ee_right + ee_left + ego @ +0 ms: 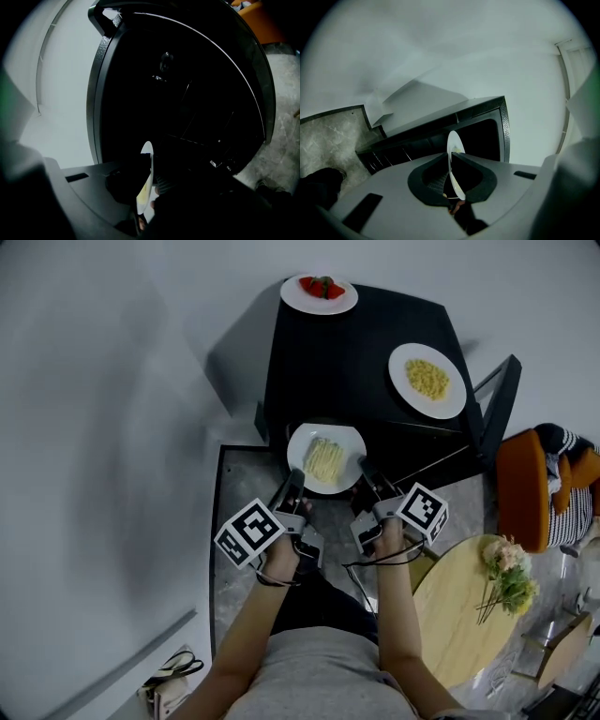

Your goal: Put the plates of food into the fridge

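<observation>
On black surface (361, 338): two plates, strawberry plate (296, 296), yellow-food plate (403, 362). Third plate (352, 441): rim pinched by fingers of left gripper (294, 476) and right gripper (364, 467).

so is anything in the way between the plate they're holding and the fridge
Nothing visible does. The left tool and right tool hold the plate by its rim, just in front of the black fridge. Its front looks open, though the inside is too dark to check for clutter.

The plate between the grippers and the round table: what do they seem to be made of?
The plate: likely glazed ceramic, perhaps melamine; it is plain white and smooth, with a thin rim. The round table: wood or wood veneer, matt; its top is pale tan and shows no shine.
</observation>
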`<act>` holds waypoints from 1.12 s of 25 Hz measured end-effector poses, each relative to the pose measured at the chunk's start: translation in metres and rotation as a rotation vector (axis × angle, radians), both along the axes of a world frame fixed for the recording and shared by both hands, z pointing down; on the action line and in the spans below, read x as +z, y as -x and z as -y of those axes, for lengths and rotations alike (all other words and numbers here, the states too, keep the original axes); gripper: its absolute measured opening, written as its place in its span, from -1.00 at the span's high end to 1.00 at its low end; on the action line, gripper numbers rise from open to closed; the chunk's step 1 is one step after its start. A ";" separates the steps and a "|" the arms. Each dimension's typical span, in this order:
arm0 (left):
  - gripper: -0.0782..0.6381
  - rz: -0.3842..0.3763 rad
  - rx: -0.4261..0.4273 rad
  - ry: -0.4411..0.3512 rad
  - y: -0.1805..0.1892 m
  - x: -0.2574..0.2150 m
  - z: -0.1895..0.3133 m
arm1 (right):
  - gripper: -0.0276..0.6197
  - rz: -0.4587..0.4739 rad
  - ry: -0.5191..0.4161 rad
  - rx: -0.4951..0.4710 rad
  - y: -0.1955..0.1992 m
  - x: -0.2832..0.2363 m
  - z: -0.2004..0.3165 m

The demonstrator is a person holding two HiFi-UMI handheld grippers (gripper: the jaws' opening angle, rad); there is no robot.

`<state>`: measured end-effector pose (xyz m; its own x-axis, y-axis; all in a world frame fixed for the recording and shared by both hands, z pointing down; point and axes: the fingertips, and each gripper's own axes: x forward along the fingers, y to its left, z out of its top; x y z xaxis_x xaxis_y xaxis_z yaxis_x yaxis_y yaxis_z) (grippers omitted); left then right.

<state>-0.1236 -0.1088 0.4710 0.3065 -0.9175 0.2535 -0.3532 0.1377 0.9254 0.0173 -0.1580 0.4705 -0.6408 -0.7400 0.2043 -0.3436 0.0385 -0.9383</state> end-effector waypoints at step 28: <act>0.72 -0.071 -0.117 0.055 -0.005 0.022 0.053 | 0.83 -0.043 -0.047 0.027 0.000 0.019 0.072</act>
<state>-0.1191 -0.1619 0.4928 0.2173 -0.9334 0.2855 -0.2653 0.2250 0.9376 0.0169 -0.2299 0.4892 -0.6118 -0.7665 0.1954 -0.3847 0.0725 -0.9202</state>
